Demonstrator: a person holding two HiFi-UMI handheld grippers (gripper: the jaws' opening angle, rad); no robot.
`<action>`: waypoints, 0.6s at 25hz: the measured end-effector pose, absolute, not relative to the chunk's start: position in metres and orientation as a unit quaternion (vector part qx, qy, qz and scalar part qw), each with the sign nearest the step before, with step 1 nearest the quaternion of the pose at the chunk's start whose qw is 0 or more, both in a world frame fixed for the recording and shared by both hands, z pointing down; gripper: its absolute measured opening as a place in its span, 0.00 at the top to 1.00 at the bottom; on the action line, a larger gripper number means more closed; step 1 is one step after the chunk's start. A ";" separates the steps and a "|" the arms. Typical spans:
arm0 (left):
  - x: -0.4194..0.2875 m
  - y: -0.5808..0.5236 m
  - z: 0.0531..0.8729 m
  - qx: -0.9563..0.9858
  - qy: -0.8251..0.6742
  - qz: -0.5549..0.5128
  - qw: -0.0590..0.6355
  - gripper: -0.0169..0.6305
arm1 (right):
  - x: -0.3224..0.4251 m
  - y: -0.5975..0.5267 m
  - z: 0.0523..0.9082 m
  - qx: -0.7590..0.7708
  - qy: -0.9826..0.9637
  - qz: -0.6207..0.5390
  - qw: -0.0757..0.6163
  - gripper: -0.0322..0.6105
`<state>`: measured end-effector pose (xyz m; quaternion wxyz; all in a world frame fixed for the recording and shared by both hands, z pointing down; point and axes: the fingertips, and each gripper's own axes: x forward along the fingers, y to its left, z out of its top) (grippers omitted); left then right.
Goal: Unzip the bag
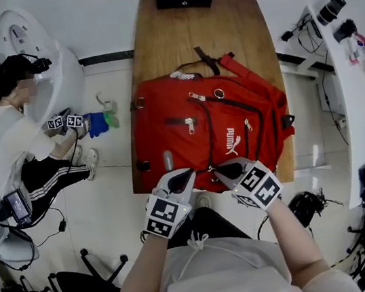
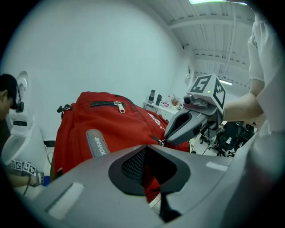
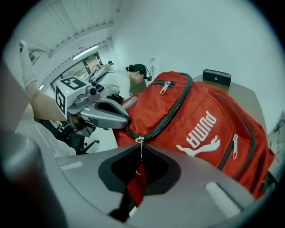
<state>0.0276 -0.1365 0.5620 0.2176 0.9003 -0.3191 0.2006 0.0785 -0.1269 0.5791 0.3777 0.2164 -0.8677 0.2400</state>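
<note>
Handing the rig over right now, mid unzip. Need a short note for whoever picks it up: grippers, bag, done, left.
Backpack: red, lying flat on the wooden table, front side up.
Left gripper: jaws shut on red fabric at the backpack's near edge.
Right gripper: jaws shut on the zipper pull of the main zipper.
Done: both grips are set.
Left: the main zipper looks closed along the stretch in view. Probably draw the zipper pull along the track while the left gripper holds the fabric.
</note>
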 end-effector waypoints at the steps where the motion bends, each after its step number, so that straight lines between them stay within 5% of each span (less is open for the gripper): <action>1: 0.028 -0.136 0.563 0.900 -0.318 0.203 0.219 0.96 | 0.080 -0.129 0.578 0.218 -0.868 0.223 0.386 0.93; 15: 0.031 -0.136 0.573 0.889 -0.290 0.222 0.276 0.96 | 0.091 -0.164 0.570 0.240 -0.866 0.135 0.417 0.91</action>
